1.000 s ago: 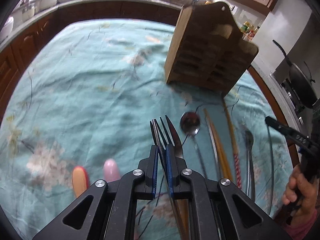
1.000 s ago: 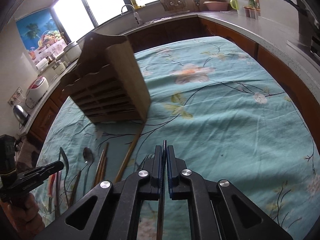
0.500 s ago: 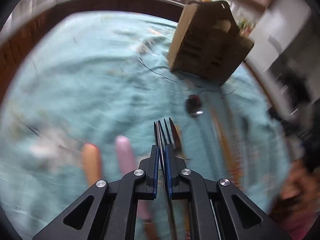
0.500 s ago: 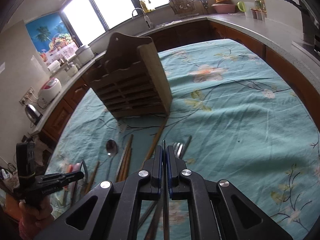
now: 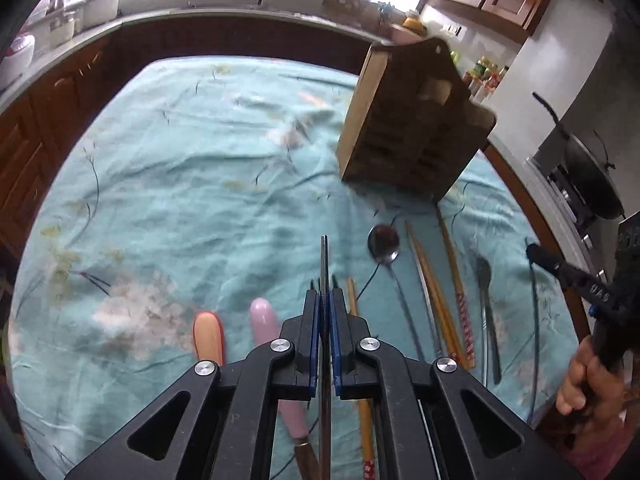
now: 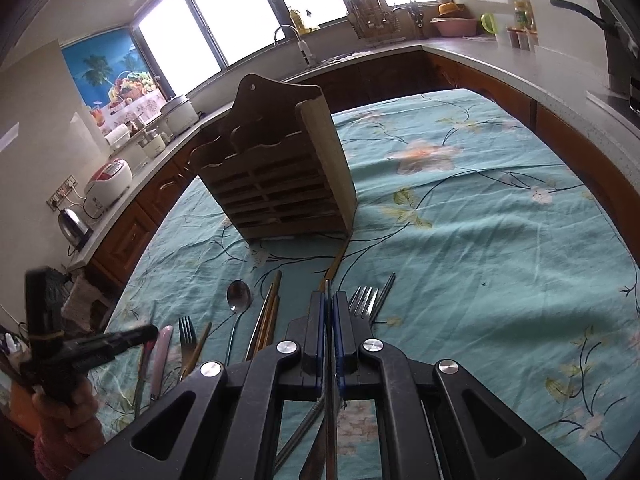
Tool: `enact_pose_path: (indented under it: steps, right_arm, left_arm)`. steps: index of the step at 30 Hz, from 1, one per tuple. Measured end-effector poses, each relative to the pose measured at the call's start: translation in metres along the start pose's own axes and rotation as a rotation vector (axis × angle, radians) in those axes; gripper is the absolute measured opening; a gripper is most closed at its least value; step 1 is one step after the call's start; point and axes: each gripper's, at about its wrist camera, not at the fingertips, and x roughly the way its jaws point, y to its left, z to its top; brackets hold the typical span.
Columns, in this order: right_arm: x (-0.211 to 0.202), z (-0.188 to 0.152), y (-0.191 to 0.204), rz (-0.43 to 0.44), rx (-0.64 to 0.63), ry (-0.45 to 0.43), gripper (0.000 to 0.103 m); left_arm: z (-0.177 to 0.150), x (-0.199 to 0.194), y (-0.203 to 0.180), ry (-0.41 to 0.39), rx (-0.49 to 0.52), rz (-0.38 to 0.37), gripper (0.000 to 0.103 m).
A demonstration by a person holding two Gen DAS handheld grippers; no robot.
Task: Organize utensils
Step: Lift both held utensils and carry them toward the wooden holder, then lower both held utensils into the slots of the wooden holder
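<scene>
Utensils lie in a loose row on a teal flowered tablecloth [image 5: 180, 184], in front of an upright wooden rack [image 5: 412, 136] with slotted compartments. From the left wrist view the row includes a spoon [image 5: 383, 240] with its bowl toward the rack, several chopsticks [image 5: 436, 300] just beside it, and nearer the camera an orange handle [image 5: 208, 336] and a pink handle [image 5: 266, 320] lying side by side. The left gripper [image 5: 325, 294] has its jaws pressed together on a flat metal piece [image 5: 325, 256] seen edge-on, which sticks out past the fingertips above the cloth; what kind of utensil it is cannot be told from this angle. The right gripper [image 6: 328, 296] is likewise clamped, pinching a slim metal strip [image 6: 328, 286] that runs back between its pads. A fork [image 6: 363, 300] rests on the cloth just to the right of it, tines toward the rack. Each gripper appears at the edge of the other's view, held by a hand [image 5: 588, 376].
</scene>
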Motion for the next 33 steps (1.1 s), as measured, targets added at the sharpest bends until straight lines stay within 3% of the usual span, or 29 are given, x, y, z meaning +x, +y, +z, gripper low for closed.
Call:
enact_pose_path:
  steps: [10, 23, 33]
  right_arm:
    - [-0.014, 0.021, 0.013, 0.02, -0.024, -0.042, 0.004]
    - [-0.051, 0.082, 0.033, 0.04, -0.067, -0.198, 0.004]
    - [-0.08, 0.129, 0.05, 0.043, -0.094, -0.341, 0.004]
  left_arm:
    - [0.025, -0.042, -0.022, -0.114, 0.04, -0.057, 0.004]
    - [0.058, -0.094, -0.038, -0.292, 0.076, -0.076, 0.003]
    - [0.079, -0.107, -0.042, -0.377, 0.087, -0.079, 0.003]
